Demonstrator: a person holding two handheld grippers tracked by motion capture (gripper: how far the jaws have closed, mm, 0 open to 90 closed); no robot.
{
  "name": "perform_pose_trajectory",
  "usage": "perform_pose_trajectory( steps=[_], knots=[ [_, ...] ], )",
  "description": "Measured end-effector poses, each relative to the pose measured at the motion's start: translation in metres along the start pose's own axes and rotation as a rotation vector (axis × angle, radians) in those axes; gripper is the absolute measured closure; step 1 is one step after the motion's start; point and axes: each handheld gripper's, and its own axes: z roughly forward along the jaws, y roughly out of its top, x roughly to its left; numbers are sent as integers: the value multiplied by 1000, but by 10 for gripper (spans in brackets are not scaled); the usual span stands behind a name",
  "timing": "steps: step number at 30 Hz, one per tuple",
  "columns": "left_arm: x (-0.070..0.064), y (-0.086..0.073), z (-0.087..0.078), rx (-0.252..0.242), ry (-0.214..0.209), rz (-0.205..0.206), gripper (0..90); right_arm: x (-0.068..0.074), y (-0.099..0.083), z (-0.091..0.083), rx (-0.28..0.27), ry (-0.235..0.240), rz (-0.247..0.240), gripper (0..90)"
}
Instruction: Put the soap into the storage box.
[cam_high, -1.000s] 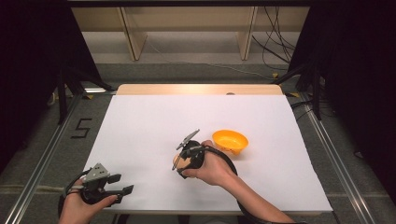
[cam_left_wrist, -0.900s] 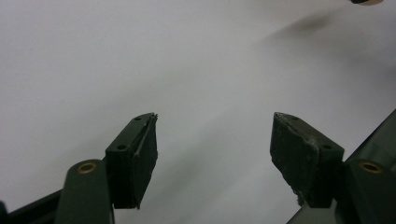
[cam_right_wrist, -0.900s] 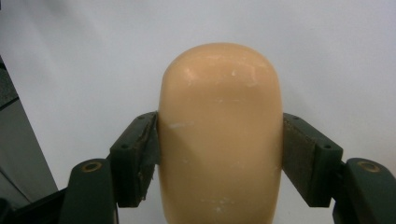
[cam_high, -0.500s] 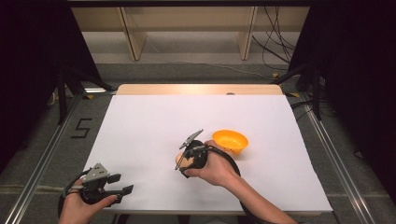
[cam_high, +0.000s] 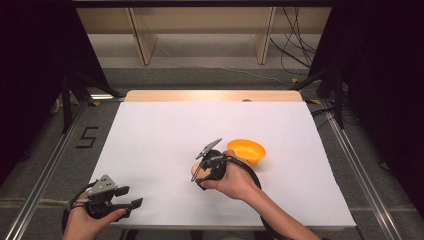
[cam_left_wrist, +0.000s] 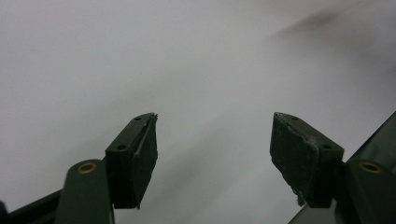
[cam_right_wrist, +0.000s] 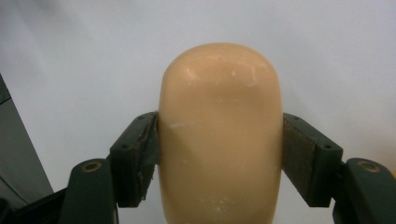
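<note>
A smooth, rounded tan object (cam_right_wrist: 219, 135), like a small bread roll, sits between the two black jaws of my right gripper (cam_right_wrist: 219, 154), which press on both its sides. In the high view the right gripper (cam_high: 197, 172) is near the middle of the white table, and the tan object (cam_high: 196, 169) peeks out at its tip. An orange bowl (cam_high: 246, 150) stands just right of that hand. My left gripper (cam_high: 131, 198) rests at the table's front left corner, open. Its jaws stand wide apart over bare white surface in the left gripper view (cam_left_wrist: 212, 140).
The white tabletop (cam_high: 165, 130) has a wooden strip along its far edge. Metal rails run along both sides on the grey floor. Shelving and loose cables lie beyond the table.
The right hand has drifted slightly right and toward the front with the tan object still held. The left gripper has stayed put.
</note>
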Motion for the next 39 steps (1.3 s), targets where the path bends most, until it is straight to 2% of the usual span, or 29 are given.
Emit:
perform_pose_trajectory(
  steps=[1, 4, 9, 13, 15, 16, 17, 18, 24, 25, 26, 28, 30, 31, 33, 39],
  knots=[
    [0, 0, 0, 3, -2, 1, 318, -1, -1, 0, -1, -4, -13, 340],
    [0, 0, 0, -5, 3, -2, 318, -1, -1, -1, 2, -9, 2, 339],
    [0, 0, 0, -4, 0, -2, 318, -3, -4, -3, 2, -13, -4, 339],
    [1, 1, -1, 16, -4, 13, 318, -5, -5, -3, 11, -11, -7, 340],
    [1, 0, 0, 6, -3, 2, 318, -4, -6, -4, 19, -11, 8, 339],
    [1, 0, -1, 13, -2, 10, 318, -6, -7, -5, 19, -16, -10, 339],
    [1, 0, -1, 14, -2, 11, 318, -6, -7, -5, 26, -11, -2, 339],
    [1, 0, -1, 14, -2, 11, 318, -7, -7, -5, 24, -10, -18, 339],
    [1, 0, 0, 9, 2, 11, 318, -10, -11, -8, 55, -8, -26, 339],
    [1, 0, 0, 9, 2, 10, 318, -12, -11, -8, 60, -20, -44, 339],
    [1, 0, 0, 9, 2, 10, 318, -12, -13, -10, 70, -8, -15, 339],
    [1, 0, 0, 10, 9, 11, 318, -18, -15, -11, 83, -25, -66, 339],
    [1, 0, 0, 10, 8, 11, 318, -17, -16, -12, 96, -22, -48, 339],
    [1, 0, 0, 9, 2, 8, 318, -18, -17, -12, 90, -3, -55, 339],
    [1, 0, 0, 9, 3, 7, 318, -19, -19, -13, 107, -1, -65, 339],
    [1, 0, 0, 9, 3, 7, 318, -23, -24, -14, 190, 33, -121, 339]
  ],
)
